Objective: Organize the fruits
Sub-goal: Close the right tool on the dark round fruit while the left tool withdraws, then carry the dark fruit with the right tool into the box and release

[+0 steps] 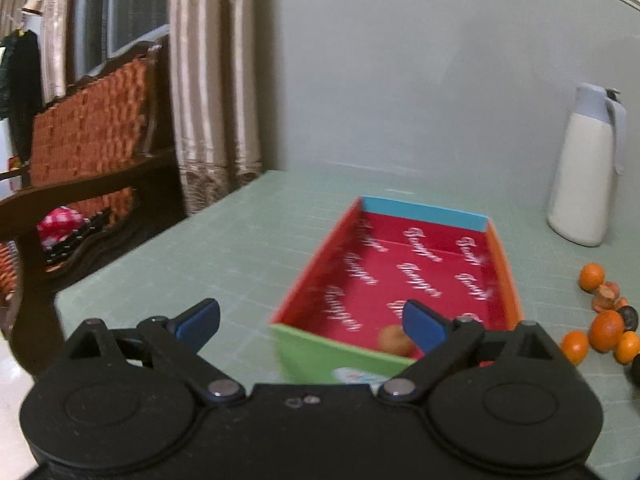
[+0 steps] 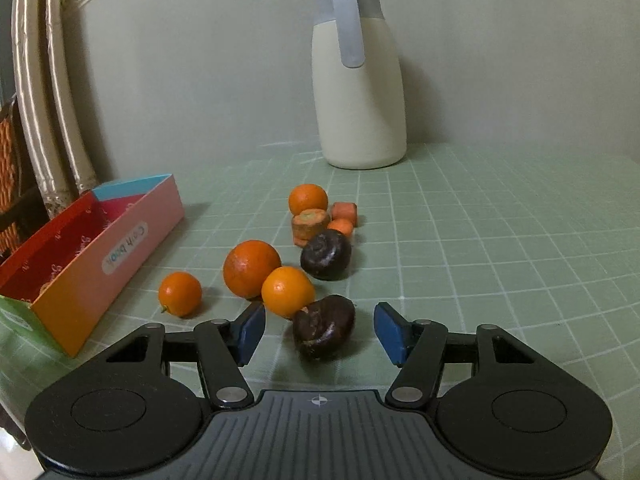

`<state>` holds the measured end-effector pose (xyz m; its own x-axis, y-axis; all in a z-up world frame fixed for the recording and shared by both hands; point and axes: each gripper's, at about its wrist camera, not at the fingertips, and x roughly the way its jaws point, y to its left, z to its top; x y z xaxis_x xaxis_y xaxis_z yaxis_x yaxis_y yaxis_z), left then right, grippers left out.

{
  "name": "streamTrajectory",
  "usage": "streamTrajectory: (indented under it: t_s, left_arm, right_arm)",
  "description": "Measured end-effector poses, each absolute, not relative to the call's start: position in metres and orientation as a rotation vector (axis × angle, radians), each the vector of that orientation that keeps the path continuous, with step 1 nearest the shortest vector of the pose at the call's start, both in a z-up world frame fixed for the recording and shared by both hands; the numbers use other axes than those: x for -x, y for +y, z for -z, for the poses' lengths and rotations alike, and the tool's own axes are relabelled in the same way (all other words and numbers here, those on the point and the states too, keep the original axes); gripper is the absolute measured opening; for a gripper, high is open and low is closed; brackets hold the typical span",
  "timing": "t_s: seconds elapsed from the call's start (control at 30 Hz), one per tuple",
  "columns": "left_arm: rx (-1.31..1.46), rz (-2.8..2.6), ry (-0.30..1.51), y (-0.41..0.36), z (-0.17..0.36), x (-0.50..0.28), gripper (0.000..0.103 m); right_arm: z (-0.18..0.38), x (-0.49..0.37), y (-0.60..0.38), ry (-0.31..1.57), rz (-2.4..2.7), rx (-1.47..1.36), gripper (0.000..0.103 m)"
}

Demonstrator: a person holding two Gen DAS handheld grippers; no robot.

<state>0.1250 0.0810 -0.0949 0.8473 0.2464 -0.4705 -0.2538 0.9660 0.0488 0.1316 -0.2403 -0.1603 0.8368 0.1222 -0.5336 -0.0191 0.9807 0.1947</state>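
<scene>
In the left wrist view, a shallow cardboard box [image 1: 400, 264] with a red printed floor lies on the green grid mat. One small brown round fruit [image 1: 396, 340] sits in its near corner. My left gripper [image 1: 312, 320] hovers over the box's near end, open and empty. In the right wrist view, a dark brown fruit [image 2: 324, 326] lies on the mat between the blue pads of my right gripper [image 2: 320, 332], with a gap on each side. Just beyond lie several oranges [image 2: 252, 268], a second dark fruit [image 2: 326, 254] and carrot pieces [image 2: 310, 226].
A cream jug [image 2: 360, 92] with a grey lid stands at the back of the table against the wall. The box [image 2: 100, 248] lies left of the fruit pile. Off the table's left edge are a wooden chair [image 1: 88, 120] and curtains [image 1: 208, 80].
</scene>
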Motion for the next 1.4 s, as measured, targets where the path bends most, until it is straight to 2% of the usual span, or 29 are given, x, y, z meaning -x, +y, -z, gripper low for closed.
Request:
streamTrajectory:
  t_s: [0.07,0.13,0.17,0.53,0.9,1.13,1.4]
  left_arm:
    - [0.027,-0.294,0.473,0.091,0.095,-0.118,0.094]
    - [0.035,-0.306,0.477,0.099,0.097,-0.115,0.094]
    - [0.039,-0.314,0.486,0.102,0.100,-0.116,0.094]
    - [0.125,-0.422,0.545,0.146,0.114,-0.110,0.094]
    - [0.176,-0.508,0.555,0.182,0.116,-0.094,0.094]
    - [0.230,-0.536,0.564,0.201,0.117,-0.088,0.094]
    - [0.237,-0.555,0.558,0.212,0.117,-0.082,0.094]
  right_arm:
    - [0.162,-0.133,-0.239,0.581,-0.072,-0.181,0.060]
    - [0.165,-0.135,-0.238,0.594,-0.071,-0.177,0.039]
    - [0.166,-0.136,-0.237,0.600,-0.061,-0.171,0.034]
    - [0.158,-0.126,-0.231,0.524,-0.086,-0.193,0.033]
    - [0.117,-0.129,-0.152,0.379,-0.368,-0.185,0.033]
    - [0.116,-0.145,-0.090,0.402,-0.476,-0.063,0.034]
    - [0.130,-0.139,-0.066,0.423,-0.499,0.020,0.034]
